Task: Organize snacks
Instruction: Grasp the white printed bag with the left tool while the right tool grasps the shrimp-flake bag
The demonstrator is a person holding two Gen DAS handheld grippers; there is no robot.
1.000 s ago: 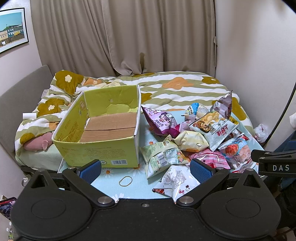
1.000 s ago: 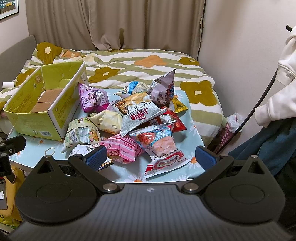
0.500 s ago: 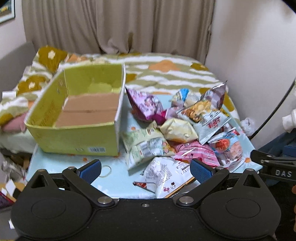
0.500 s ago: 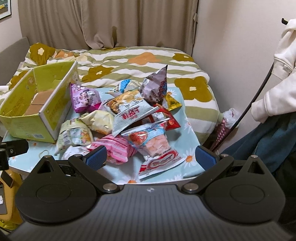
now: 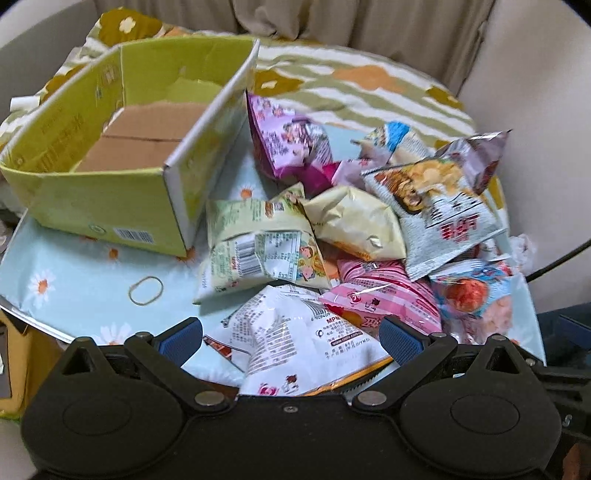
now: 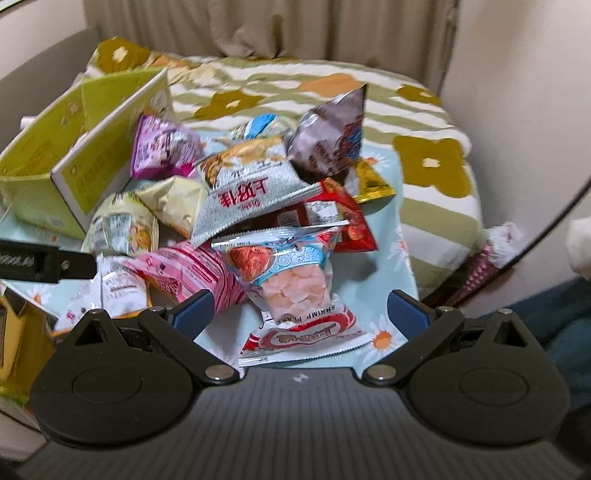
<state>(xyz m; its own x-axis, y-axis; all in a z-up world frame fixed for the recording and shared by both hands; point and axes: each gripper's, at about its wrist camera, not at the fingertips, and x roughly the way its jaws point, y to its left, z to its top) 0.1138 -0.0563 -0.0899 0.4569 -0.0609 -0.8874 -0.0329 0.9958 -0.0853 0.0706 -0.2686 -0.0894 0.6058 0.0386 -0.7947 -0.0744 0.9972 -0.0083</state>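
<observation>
we see a heap of snack bags on a table [image 5: 74, 280] covered with a pale blue daisy-print cloth. at the table's left stands a yellow-green cardboard box [image 5: 110, 206], open at the top, nothing but its brown bottom flaps showing inside. a rubber band [image 5: 146, 290] lies on the cloth just in front of the box.

left gripper [image 5: 291, 338]: released, blue pads spread wide, holding nothing. a white bag [image 5: 295, 343] with small black print lies right between and below its fingers; we cannot tell if they touch it. just beyond it, a pale green bag [image 5: 258, 247] with a barcode, a cream bag [image 5: 354, 225], and a pink striped bag [image 5: 384, 299]. a purple bag [image 5: 291, 147] leans near the box's right wall.

right gripper [image 6: 301, 312]: also released, pads well apart, empty. a clear bag of shrimp flakes [image 6: 295, 288] with a blue-and-red top lies between its fingers, at the table's near edge. behind it, a silver bag [image 6: 251, 188] with red lettering lies over a red bag [image 6: 343, 225]; a brownish-grey bag [image 6: 332, 144] stands tilted at the back, with a small gold packet [image 6: 371, 182] beside it.

beyond the table, a bed [image 6: 424, 122] with a green-striped flowered cover, and a curtain [image 6: 258, 26].
</observation>
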